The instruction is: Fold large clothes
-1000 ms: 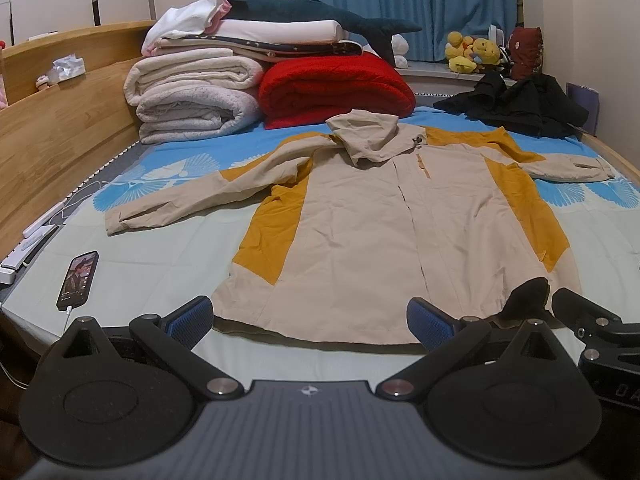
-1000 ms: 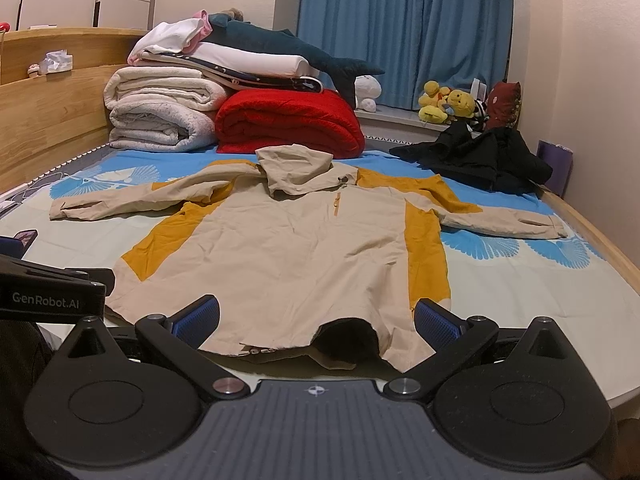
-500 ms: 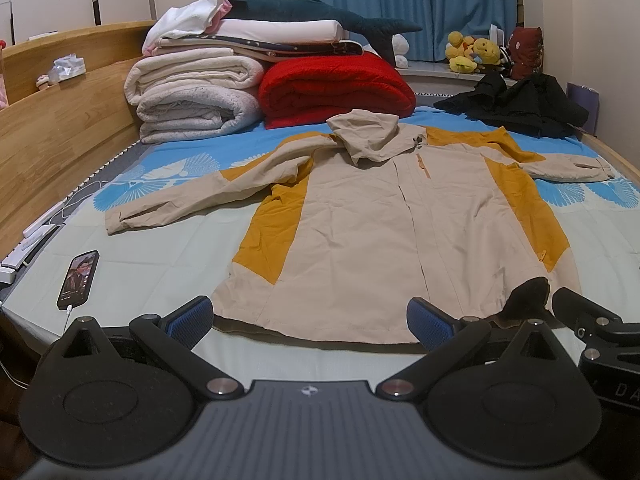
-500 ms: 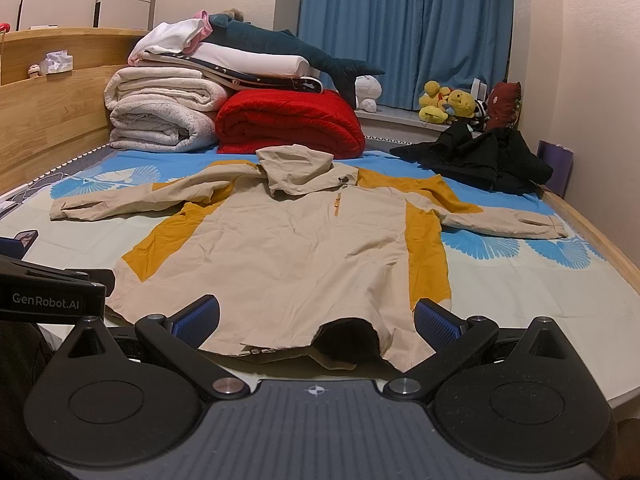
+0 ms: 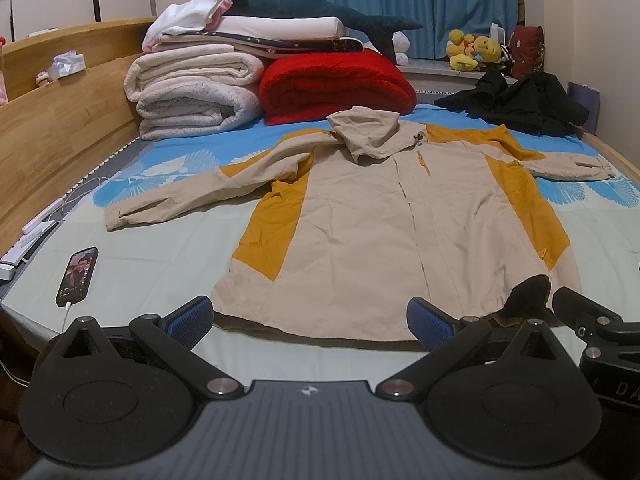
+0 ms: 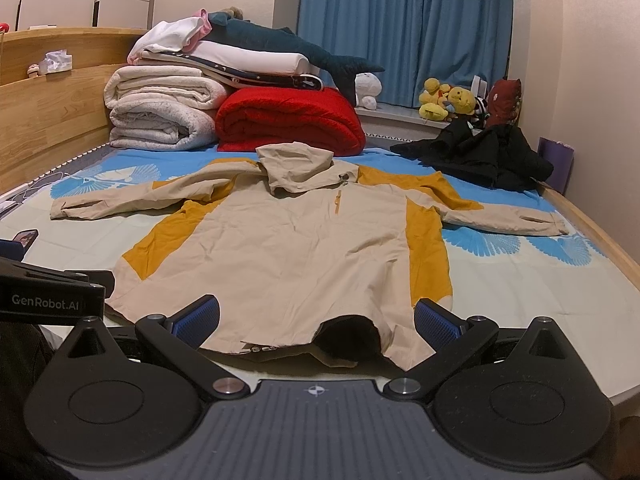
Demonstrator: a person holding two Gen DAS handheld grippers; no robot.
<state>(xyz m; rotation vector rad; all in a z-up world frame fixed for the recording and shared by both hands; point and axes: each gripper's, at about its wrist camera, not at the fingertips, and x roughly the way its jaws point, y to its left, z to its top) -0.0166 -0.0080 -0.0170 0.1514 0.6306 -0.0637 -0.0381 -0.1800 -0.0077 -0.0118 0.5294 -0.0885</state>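
Note:
A beige hooded jacket (image 5: pixel 360 232) (image 6: pixel 296 248) with mustard-yellow side panels lies flat, front up, on the bed, both sleeves spread outward and the hood folded onto the chest. Its hem faces me, and a dark lining patch (image 6: pixel 346 338) shows where the hem is turned up. My left gripper (image 5: pixel 310 322) hovers open just short of the hem's left half. At the hem's right half my right gripper (image 6: pixel 318 320) is open too, blue pads either side of the turned-up patch. Neither holds any cloth.
A phone (image 5: pixel 77 276) on a cable lies at the bed's near left. Folded blankets (image 5: pixel 192 88), a red quilt (image 5: pixel 336 84) and a plush shark are stacked behind the jacket. A black garment (image 6: pixel 476 158) sits far right. A wooden headboard (image 5: pixel 52 120) runs along the left.

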